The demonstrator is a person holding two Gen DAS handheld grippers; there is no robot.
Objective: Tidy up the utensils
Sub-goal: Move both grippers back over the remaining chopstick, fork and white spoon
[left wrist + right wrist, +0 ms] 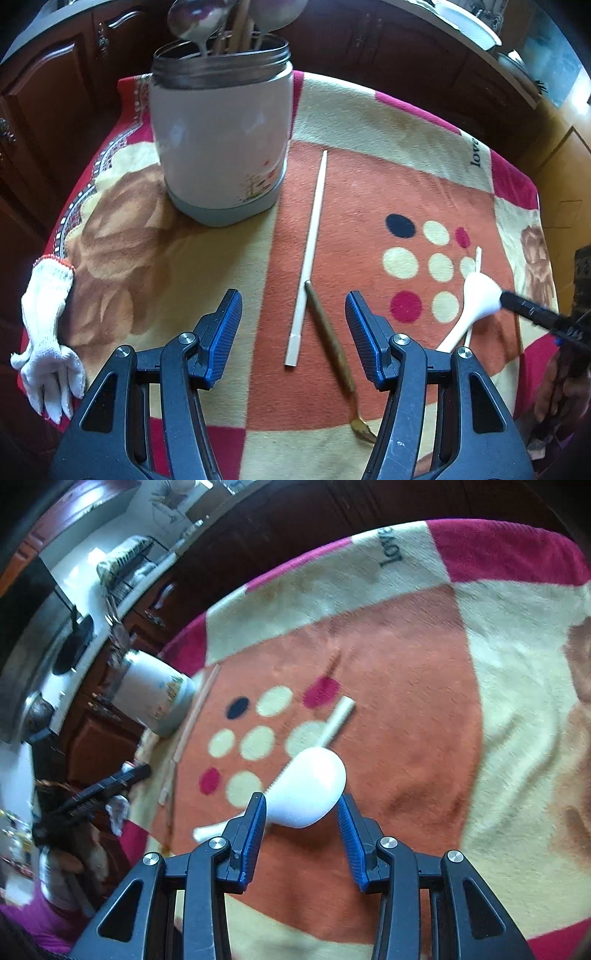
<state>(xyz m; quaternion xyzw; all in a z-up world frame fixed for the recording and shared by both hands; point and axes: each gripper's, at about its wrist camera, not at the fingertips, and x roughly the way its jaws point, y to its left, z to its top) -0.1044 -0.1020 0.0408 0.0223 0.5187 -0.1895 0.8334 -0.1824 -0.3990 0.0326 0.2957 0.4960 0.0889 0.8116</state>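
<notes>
Beside the white jar (221,147), which stands at the far left of the blanket-covered tabletop (388,122) in the left wrist view, a pale chopstick (306,258) lies lengthwise just to the jar's right. Metal spoons (195,22) and wooden sticks stand inside the jar. A brown-handled fork (332,343) lies nearer than the jar, its handle tip touching the chopstick's side and its tines toward the camera. The left gripper (293,332) hovers over these two with its jaws spread and nothing between them. A white knit glove (48,332) hangs at the tabletop edge, nearer than the jar and to its left. Far to the jar's right, a white ceramic spoon (476,299) lies on the dotted patch, the tip of the right gripper (506,297) at its bowl.

From the right wrist view, the jar (155,698) sits at the left, with the chopstick (195,709) just beside it. The ceramic spoon (314,794) rests well right of the jar, bowl between the right gripper's (301,812) blue pads; the jaws stand half spread around it, and whether they press on it I cannot tell. A second pale stick (338,720) lies just beyond the spoon's bowl.
</notes>
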